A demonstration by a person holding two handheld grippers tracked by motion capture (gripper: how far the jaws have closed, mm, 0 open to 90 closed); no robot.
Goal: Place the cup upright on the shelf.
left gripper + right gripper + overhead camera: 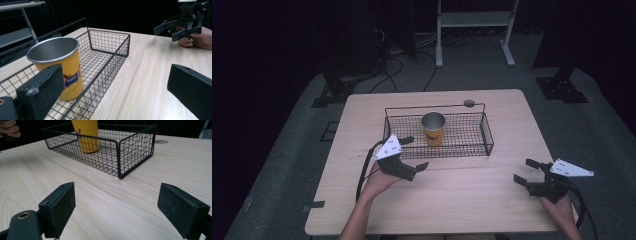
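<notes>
Yellow cup (433,129) stands upright inside the black wire basket (472,148) on the wooden counter (472,200), toward the basket's left half as we see it from the high view. From there we look down into its bare metal inside and grey rim. The left gripper view adds what the high view cannot give us: a printed label low on the cup's (60,67) side, its lettering too blurred for us to read with any confidence, and the cup's base resting on the basket's (112,53) mesh floor. In the right gripper view we see just the lower yellow body of the cup (87,135), cut off at the top edge, behind the basket's (135,150) near wall.

Our left hand-held gripper (414,153) sits at the basket's front left corner, jaws spread wide and holding nothing; one jaw reaches over the basket's rim just beside the cup, the other stays outside over the counter. The cup is near it but not touched. Our right hand-held gripper (528,171) hovers well apart, off the basket's right front corner, jaws likewise wide apart and empty.
</notes>
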